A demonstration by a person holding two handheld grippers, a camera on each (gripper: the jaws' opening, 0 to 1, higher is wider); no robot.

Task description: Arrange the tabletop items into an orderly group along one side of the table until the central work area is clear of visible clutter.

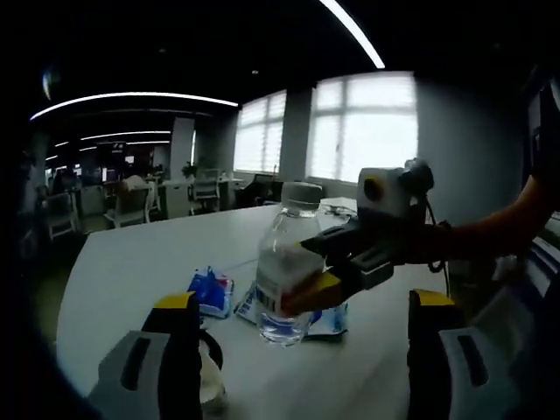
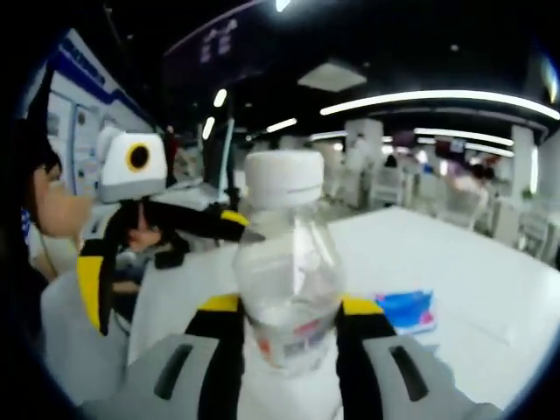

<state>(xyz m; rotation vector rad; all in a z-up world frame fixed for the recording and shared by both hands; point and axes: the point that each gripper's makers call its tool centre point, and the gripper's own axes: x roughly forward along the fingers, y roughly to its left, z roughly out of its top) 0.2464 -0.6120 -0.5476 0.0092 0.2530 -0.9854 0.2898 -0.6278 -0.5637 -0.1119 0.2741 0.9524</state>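
**Bottle clamped in the right gripper above the white table**

In the left gripper view, the left gripper has its jaws spread wide apart with nothing between them. A round dark-rimmed object sits against the left jaw, half hidden and too blurred to identify. Further right on the white table lie a small blue packet and a second blue-and-white packet, the latter mostly covered by the clear bottle. The bottle's base appears near or at the tabletop; contact cannot be judged. The right gripper enters from the right, closed on the bottle's labelled middle, a person's forearm behind it.

In the right gripper view, the left gripper stands at left, the capped bottle is pinched between the jaws, and a blue packet lies at right.
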